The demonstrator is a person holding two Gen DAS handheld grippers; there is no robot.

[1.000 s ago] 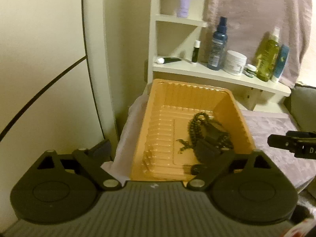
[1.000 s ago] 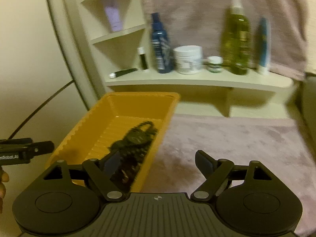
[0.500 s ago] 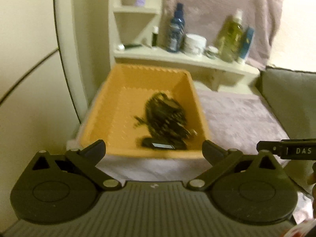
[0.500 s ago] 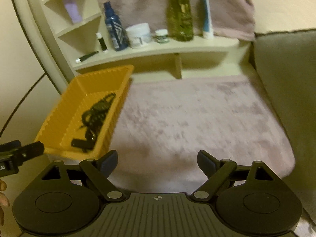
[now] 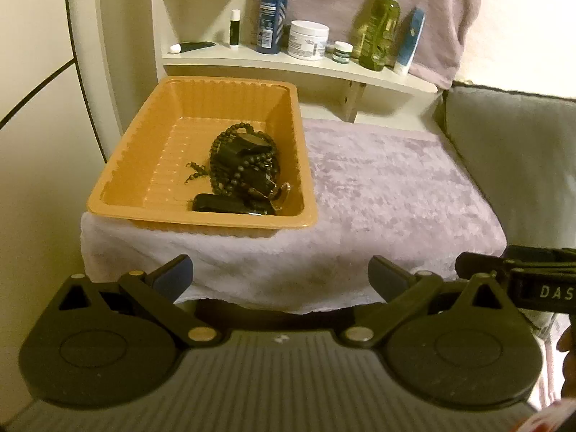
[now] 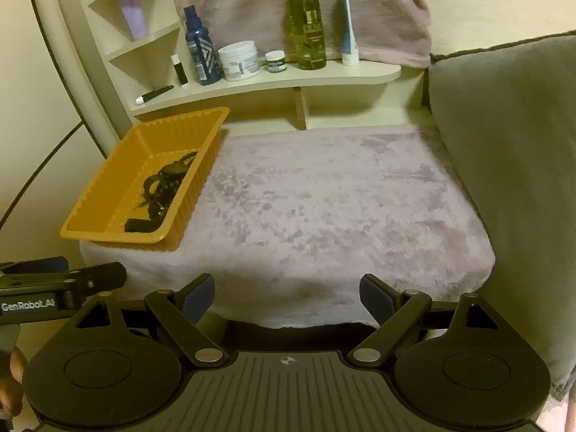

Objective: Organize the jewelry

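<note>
Both claws, left claw and right claw, pulled back empty, spread wide; jewelry sits in tray, seemingly done.

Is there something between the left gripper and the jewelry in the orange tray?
Nothing visible blocks it. The left gripper is open and empty, short of the towel-covered edge. The jewelry lies uncovered in the orange tray; only the tray's low near wall lies between.

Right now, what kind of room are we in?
Probably a bedroom or dressing corner: a shelf of toiletry bottles, a plush pink cover on the surface, and an orange tray of beaded jewelry.
</note>
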